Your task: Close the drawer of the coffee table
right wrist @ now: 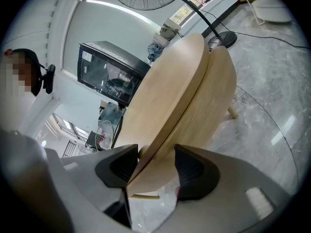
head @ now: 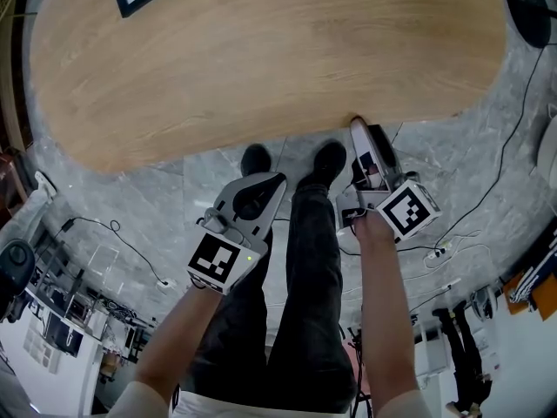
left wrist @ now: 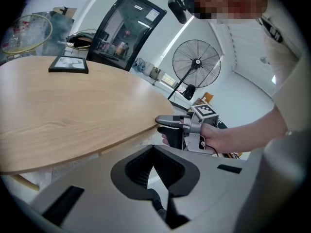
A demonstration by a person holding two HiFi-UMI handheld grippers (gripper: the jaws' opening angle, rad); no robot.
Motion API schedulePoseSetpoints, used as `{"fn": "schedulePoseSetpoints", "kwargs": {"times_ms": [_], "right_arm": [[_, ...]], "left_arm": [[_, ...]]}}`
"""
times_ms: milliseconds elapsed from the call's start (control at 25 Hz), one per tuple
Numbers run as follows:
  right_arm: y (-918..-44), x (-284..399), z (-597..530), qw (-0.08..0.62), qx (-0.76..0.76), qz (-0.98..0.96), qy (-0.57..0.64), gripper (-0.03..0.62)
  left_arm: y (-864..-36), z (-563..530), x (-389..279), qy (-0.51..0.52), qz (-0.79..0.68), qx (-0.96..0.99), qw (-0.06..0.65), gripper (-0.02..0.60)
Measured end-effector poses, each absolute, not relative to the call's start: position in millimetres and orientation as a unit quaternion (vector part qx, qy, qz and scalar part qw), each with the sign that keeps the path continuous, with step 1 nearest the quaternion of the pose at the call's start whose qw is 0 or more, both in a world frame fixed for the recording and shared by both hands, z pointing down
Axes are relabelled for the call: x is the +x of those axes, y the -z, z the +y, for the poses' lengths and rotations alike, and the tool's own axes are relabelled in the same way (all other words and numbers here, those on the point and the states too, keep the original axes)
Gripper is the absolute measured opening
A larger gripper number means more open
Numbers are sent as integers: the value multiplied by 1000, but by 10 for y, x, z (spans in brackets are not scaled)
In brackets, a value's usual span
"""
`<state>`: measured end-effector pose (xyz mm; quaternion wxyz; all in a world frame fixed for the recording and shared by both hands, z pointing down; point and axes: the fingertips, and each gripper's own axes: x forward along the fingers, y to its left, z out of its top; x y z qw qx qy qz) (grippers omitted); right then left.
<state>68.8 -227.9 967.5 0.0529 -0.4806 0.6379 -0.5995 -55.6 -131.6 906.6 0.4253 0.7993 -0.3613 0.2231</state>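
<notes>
Right claw (right wrist: 156,168) is wide open and straddles the rim of the oval light-wood coffee table (head: 261,59), gripping nothing. Left claw (left wrist: 153,152) is closed and empty, held off the table.

Risk: pulling the right claw away crooked could snag a jaw on the rim and shove the table. Floor cables (head: 130,251) could catch a foot.

The drawer looks pushed in as a pale wood panel (right wrist: 206,110) under the top. Its contents are hidden.

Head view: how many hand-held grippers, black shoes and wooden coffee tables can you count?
Hand-held grippers: 2 (left hand-held gripper, right hand-held gripper)
Black shoes: 2
Wooden coffee table: 1
Total: 5
</notes>
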Motion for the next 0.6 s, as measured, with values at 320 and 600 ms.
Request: {"fn": "schedulePoseSetpoints", "kwargs": {"times_ms": [320,600], "right_arm": [[-9646,626,-2460,70,-471,651,591,242],[-9651,600,-2613,72,-472,654,586,242]], "left_arm": [[-9184,-1335,-531,-225,-365,804,413,6],[-9193,-1309,-478,-225,-364,802,416,6]]}}
